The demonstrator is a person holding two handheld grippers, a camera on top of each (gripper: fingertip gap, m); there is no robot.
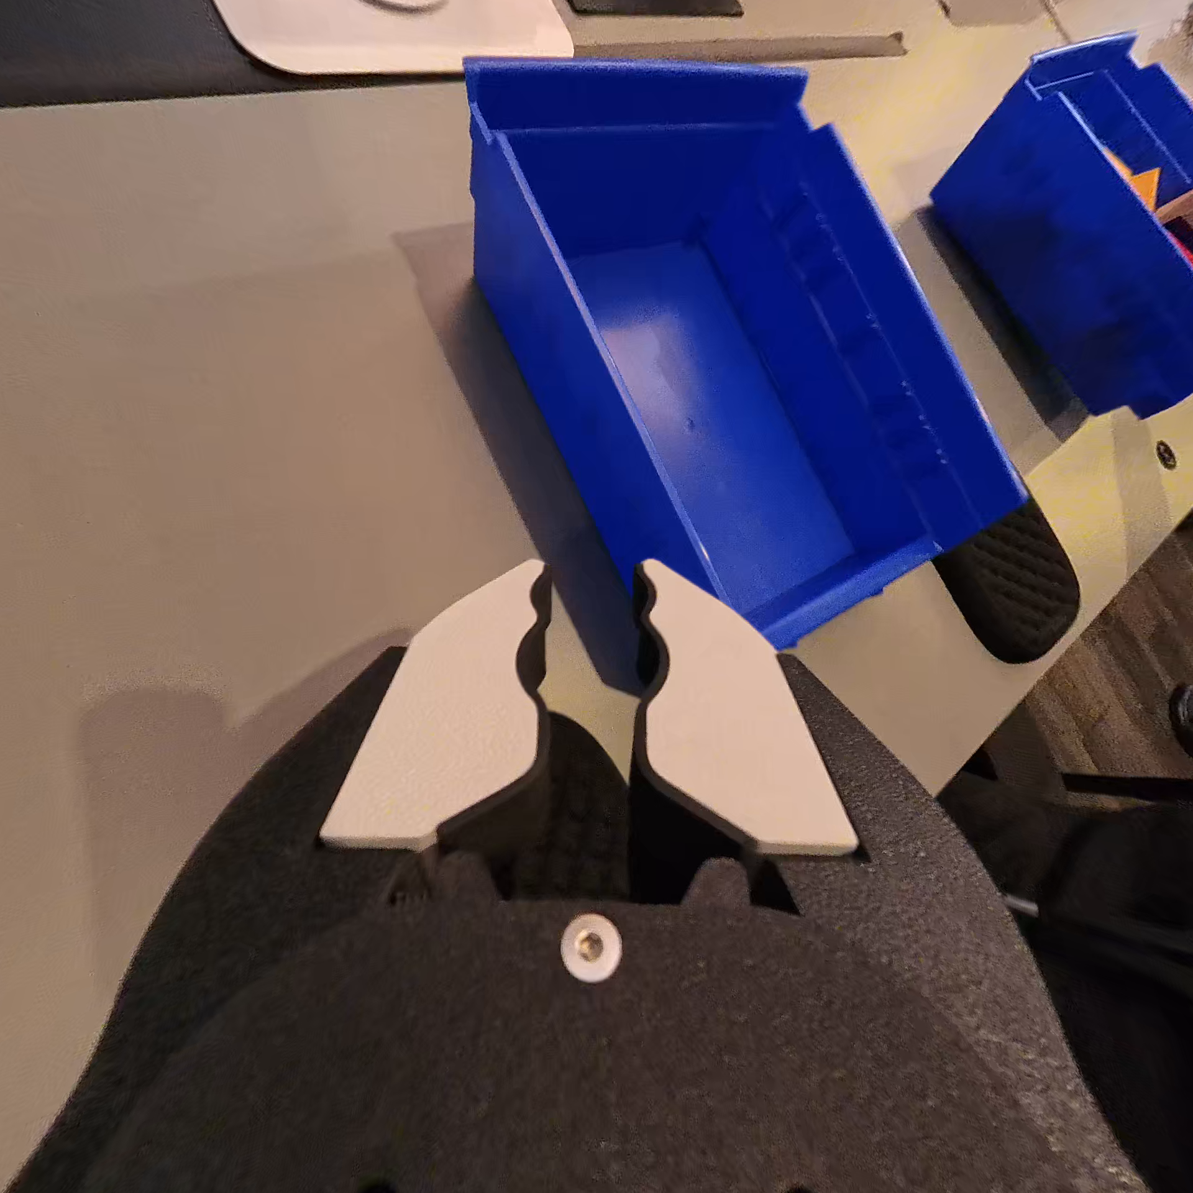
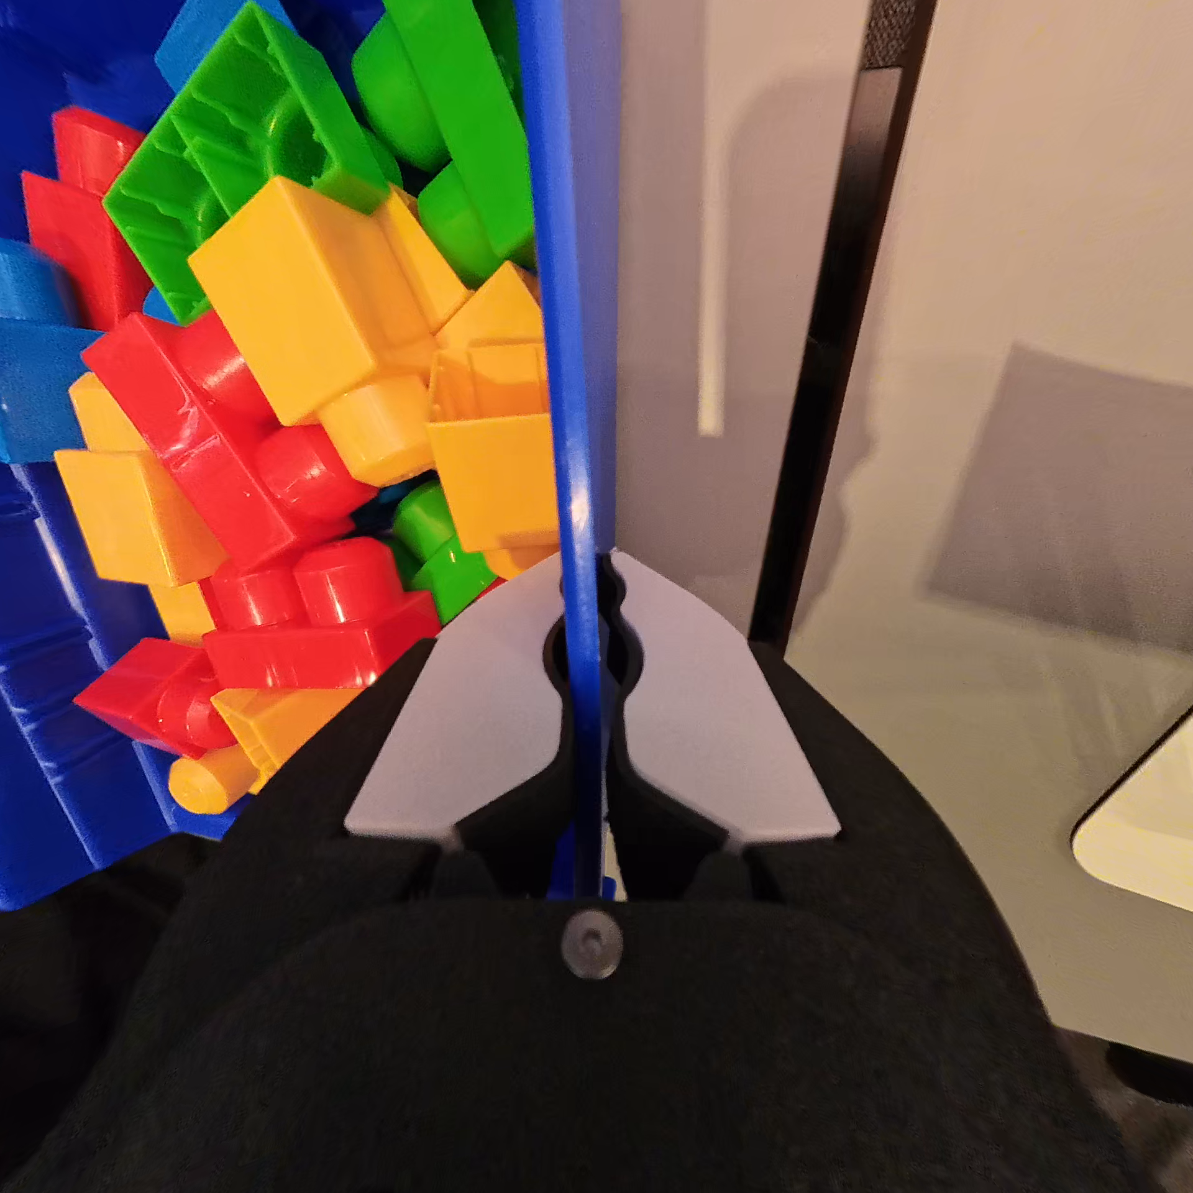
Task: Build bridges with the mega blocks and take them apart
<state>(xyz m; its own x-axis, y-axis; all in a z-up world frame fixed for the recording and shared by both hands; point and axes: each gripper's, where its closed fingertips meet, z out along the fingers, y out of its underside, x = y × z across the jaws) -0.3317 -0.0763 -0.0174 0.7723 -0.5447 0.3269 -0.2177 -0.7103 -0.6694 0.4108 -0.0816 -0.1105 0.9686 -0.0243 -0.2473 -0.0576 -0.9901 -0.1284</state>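
My right gripper has its jaws clamped on the thin side wall of a blue bin; the wall runs straight ahead between them, edge-on to me. Just to the left of that wall, inside the bin, the blocks lie in a loose heap: yellow, red, green and a few blue ones, tumbled at every angle, some studs up, some hollow side up. To the right of the wall I see only bare table.

My left gripper holds nothing, its jaws slightly apart above the table. Ahead of it and a little to the right stands a second blue bin, empty, its long axis running away from me. The block-filled bin shows farther off at the right edge.

I judge no building has begun. The blocks lie on my right side, so the right jaws are far nearer; the left would have to cross over.
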